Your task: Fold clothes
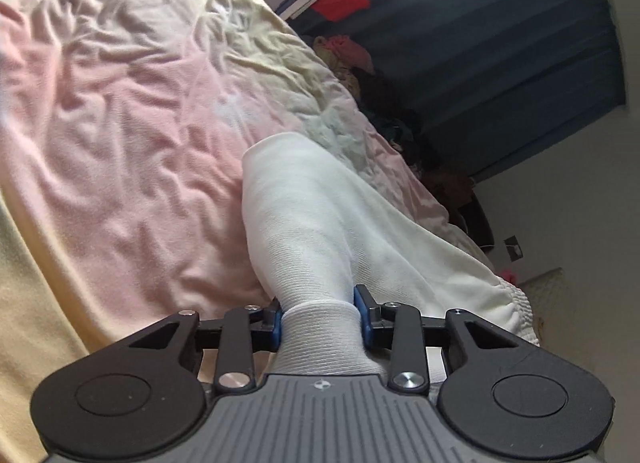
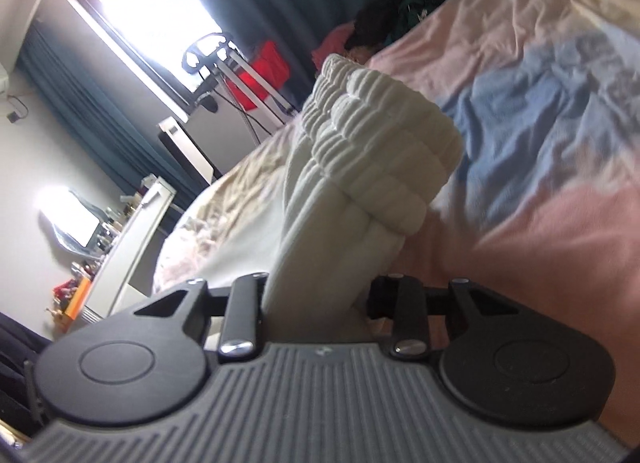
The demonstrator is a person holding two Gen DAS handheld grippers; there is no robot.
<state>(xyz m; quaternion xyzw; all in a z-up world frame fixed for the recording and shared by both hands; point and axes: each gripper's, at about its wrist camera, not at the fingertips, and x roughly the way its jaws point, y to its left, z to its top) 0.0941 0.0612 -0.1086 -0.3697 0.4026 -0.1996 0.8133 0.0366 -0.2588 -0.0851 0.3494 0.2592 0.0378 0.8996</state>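
- The left hand-held gripper (image 1: pixel 322 317) is clamped on a ribbed edge of the white knitted cotton garment (image 1: pixel 316 219), its blue-padded fingers (image 1: pixel 360 299) pinching a gathered neck of cloth.
- The right hand-held gripper (image 2: pixel 318 295) grips the same white knitted cotton garment (image 2: pixel 360 167) near its elastic, ribbed waistband (image 2: pixel 380 143); its fingers stand part-way apart with the bunched cloth between them.
- The garment is held at two points over the crumpled pink, cream and blue bedspread (image 1: pixel 120 123), part of it draped on the bed (image 2: pixel 540 123).
- Judged from this, a fold or a spreading is in hand. To do it well, both grips should stay firm, the cloth between them drawn taut and level so no wrinkle is trapped, and the edges brought together squarely before it is laid down flat.
- Hard to tell: whether the garment is being opened out or already doubled over, since both views show only bunched cloth.
- The right-hand finger pads are hidden behind the fabric, and the garment's far end is cut off.
- A dark heap of other clothes (image 1: pixel 400 123) lies at the bed's far edge, too blurred to sort.
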